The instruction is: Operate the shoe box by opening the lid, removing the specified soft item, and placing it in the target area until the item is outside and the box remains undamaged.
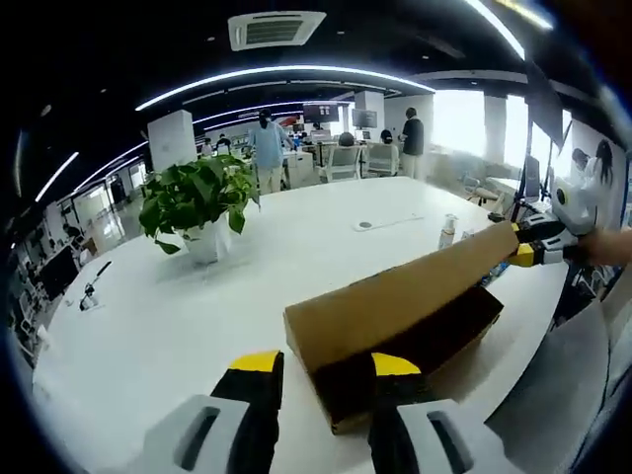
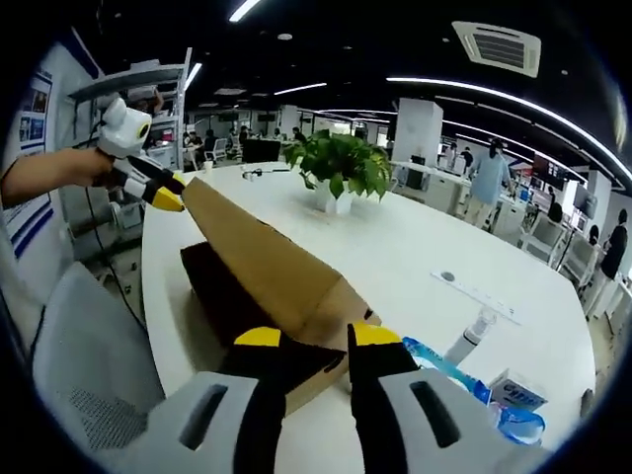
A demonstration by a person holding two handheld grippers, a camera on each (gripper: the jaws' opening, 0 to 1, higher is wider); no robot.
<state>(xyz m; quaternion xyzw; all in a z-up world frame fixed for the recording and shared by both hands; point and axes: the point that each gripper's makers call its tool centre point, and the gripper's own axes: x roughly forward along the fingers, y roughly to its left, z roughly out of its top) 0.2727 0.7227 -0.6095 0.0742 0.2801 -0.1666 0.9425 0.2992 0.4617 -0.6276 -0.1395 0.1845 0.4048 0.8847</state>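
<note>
Behind the big white round table [image 1: 178, 326], a wide office with desks, ceiling lights and people is seen. A green leafy plant in a white pot [image 1: 197, 202] stands on the far left part of the table.

A brown cardboard shoe box [image 1: 415, 370] lies near the table's edge. Its long brown cardboard lid [image 1: 405, 296] is lifted up at a slant, so the dark inside is shown. One end of the lid is pinched by the left gripper [image 1: 321, 367], and the other end by the right gripper [image 2: 306, 341].

So the opening is partly done. The soft item cannot be made out inside. It is probably still to be taken out and put down.
</note>
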